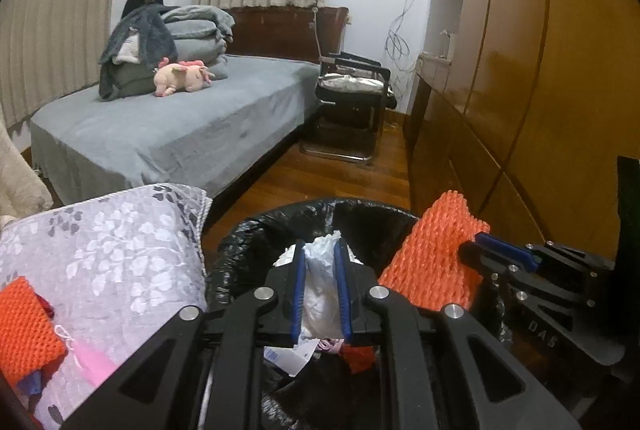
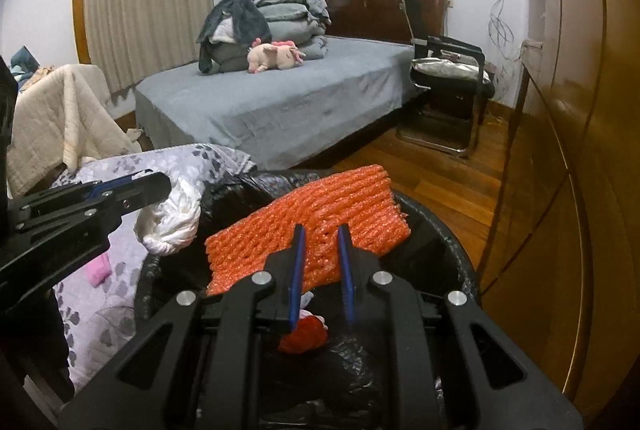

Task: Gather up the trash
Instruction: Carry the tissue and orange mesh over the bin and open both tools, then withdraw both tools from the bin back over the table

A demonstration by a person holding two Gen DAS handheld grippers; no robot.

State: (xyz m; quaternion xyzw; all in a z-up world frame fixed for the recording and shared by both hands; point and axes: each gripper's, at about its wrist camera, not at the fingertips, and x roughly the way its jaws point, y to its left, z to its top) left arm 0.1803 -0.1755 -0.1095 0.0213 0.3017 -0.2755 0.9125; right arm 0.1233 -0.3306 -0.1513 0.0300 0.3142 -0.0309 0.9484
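Two pieces of trash were at the drop step: left gripper clamped on a crumpled white plastic wad, right gripper clamped on a flat orange foam net, both over the black-lined bin. Next move likely called for parting both jaws so they fall in. More trash, another orange net, lay on the floral cover beside the bin, the bed beyond.

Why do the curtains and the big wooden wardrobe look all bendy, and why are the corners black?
Left wrist view: the fisheye lens bows the curtains and wardrobe, and its round edge blackens the corners. Right wrist view: same bending on the wardrobe, with soft glare on its wood; the orange foam net looks sharp.
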